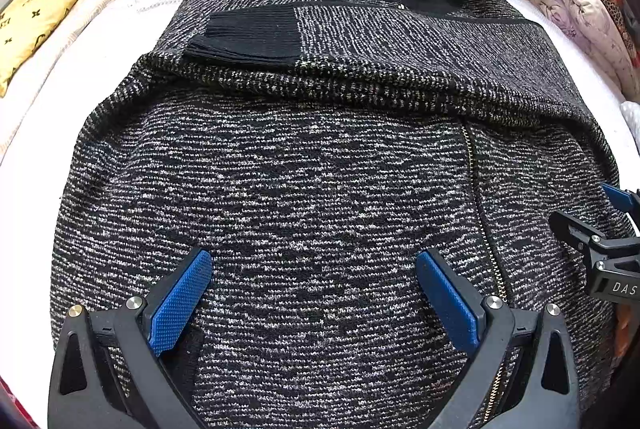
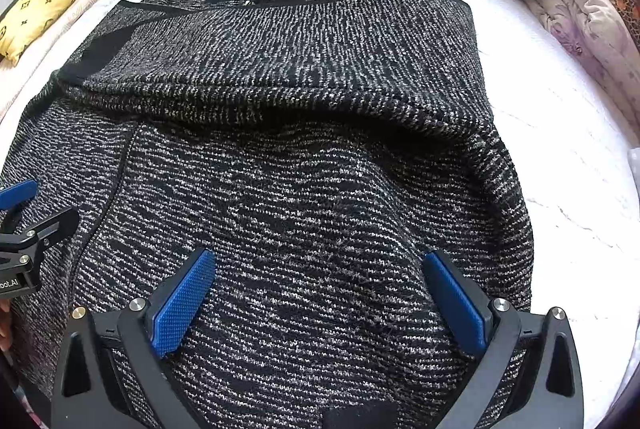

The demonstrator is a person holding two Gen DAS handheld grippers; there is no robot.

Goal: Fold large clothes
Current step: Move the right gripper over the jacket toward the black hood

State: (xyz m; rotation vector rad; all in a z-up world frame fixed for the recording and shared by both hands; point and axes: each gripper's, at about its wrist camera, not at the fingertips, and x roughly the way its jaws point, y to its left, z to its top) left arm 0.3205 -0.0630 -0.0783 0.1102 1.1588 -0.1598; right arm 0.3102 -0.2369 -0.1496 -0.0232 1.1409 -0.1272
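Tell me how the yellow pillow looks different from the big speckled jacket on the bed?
The yellow pillow is bright yellow with small dark shapes printed on it; the jacket is black and white speckled knit with a black hood.
The pillow looks small and sits off at the bed's edge; the jacket is large and fills the middle.
The pillow is plump and whole; the jacket lies flat with its sleeves folded across.
Both rest on the bed.

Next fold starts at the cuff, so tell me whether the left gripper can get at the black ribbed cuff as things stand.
Probably yes: the black ribbed cuff lies exposed on top of the jacket, and the left gripper, jaws open, has nothing in between.
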